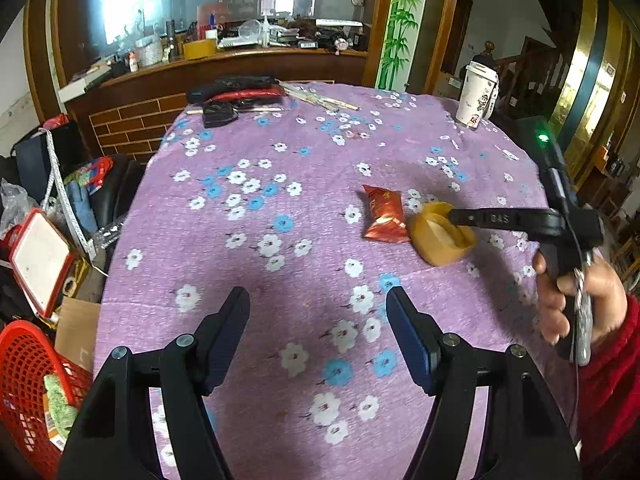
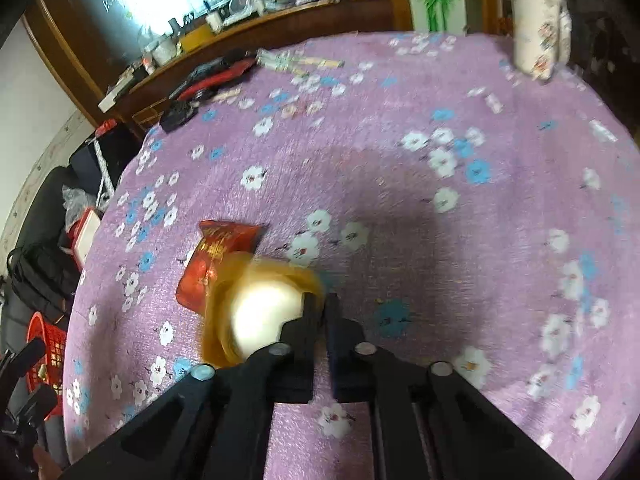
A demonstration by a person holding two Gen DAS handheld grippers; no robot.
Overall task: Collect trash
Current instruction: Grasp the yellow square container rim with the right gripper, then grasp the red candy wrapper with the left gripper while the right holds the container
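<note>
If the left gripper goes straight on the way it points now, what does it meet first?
Probably only the purple flowered tablecloth: the open left gripper points down at bare cloth. The red foil snack packet lies farther right, seemingly off its line.

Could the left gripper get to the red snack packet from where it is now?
Probably yes. The left gripper is open over bare tablecloth, with nothing between it and the red packet. The only crowding is the yellow cup against the packet's far side, pinched at its rim by the right gripper.

Between my right jaws I see a glossy yellow plastic cup (image 2: 256,312); beside it a shiny red foil wrapper (image 2: 216,260), on fuzzy matt purple tablecloth (image 2: 400,220).
</note>
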